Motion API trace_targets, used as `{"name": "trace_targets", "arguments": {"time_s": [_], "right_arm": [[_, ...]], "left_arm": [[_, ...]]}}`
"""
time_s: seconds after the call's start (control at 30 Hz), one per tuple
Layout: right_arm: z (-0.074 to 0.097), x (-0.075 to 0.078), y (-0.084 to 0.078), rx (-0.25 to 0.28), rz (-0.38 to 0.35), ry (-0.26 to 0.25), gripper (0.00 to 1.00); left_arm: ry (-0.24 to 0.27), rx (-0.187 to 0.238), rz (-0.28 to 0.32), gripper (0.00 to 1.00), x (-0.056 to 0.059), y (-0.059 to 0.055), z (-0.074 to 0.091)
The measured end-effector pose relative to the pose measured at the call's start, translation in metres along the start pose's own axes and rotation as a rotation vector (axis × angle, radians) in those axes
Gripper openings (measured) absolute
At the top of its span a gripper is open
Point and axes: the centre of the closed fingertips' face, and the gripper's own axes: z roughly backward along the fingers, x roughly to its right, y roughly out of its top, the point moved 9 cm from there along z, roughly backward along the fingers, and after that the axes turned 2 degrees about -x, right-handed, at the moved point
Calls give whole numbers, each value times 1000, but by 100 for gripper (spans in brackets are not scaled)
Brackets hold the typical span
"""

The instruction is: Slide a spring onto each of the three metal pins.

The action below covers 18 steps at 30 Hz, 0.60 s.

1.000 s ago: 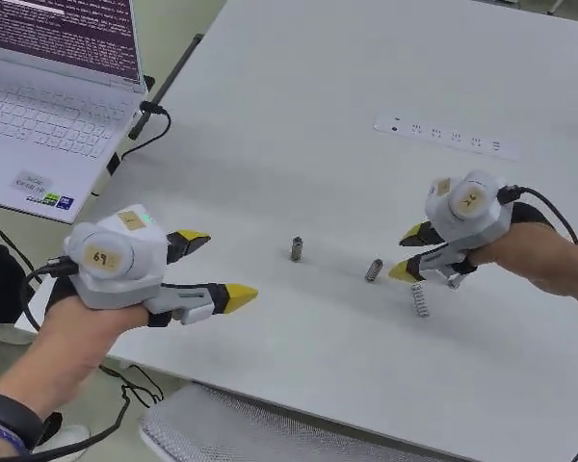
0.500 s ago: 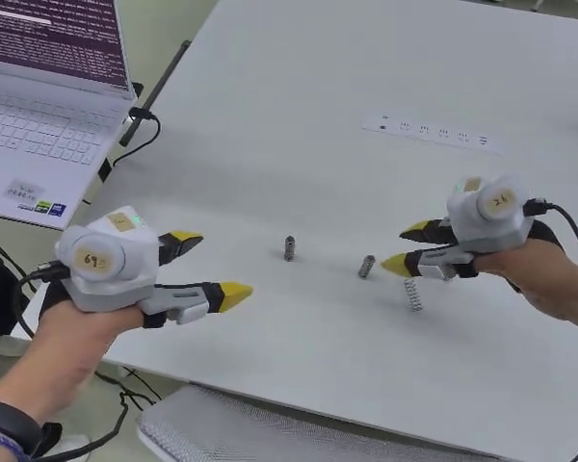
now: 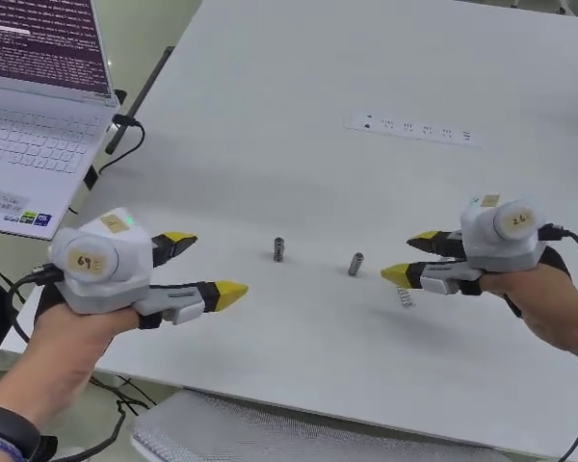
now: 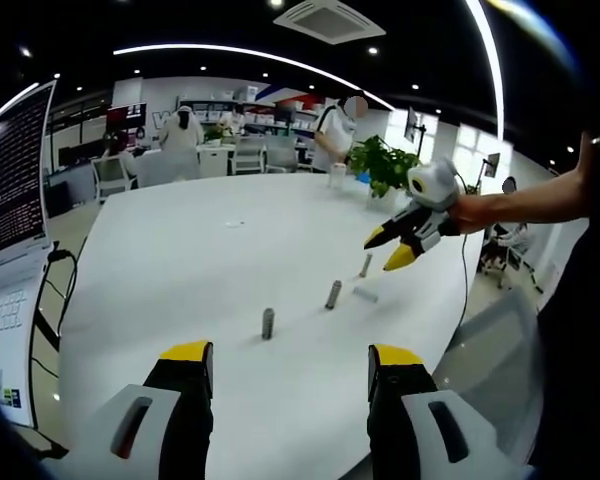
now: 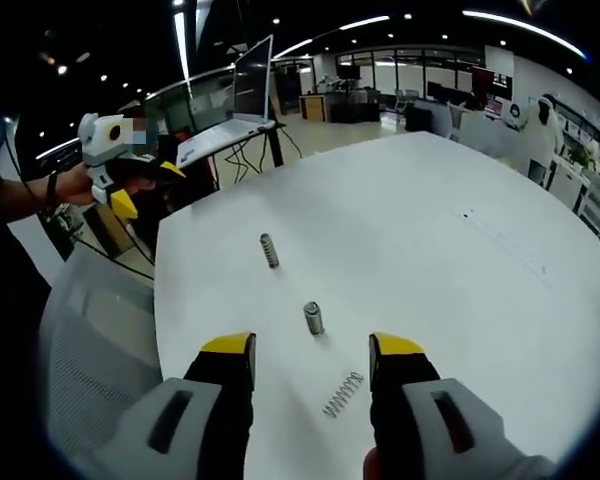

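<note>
Two short upright pins stand mid-table, one at the left [image 3: 278, 249] and one at the right [image 3: 355, 264]; both look wrapped in spring coils. A loose spring [image 3: 405, 297] lies flat just right of them. My right gripper [image 3: 407, 256] hovers open above that loose spring [image 5: 343, 394], its jaws pointing left at the nearer pin [image 5: 313, 318] and the farther pin [image 5: 269, 250]. Near the table's front left edge my left gripper [image 3: 204, 263] is open and holds nothing. In the left gripper view, a third upright pin [image 4: 365, 265] stands under the right gripper [image 4: 392, 245].
An open laptop [image 3: 39, 96] sits at the far left with a black cable [image 3: 125, 130] beside it. A white power strip [image 3: 414, 130] lies at the back of the table. A grey chair seat [image 3: 260, 433] is below the table's near edge.
The head camera has shifted, so everything sits further left in the picture. My right gripper has drawn back a little to the right and levelled out. The left gripper has barely moved.
</note>
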Motion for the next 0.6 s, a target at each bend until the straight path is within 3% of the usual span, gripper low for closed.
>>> {"name": "trace_targets", "arguments": {"time_s": [0.27, 0.6], "right_arm": [[23, 0, -12, 24, -30, -57, 47], [52, 3, -24, 91, -96, -115, 53]], "left_arm": [[-11, 1, -9, 58, 2, 5, -6], [-30, -6, -21, 58, 6, 7, -10]]}}
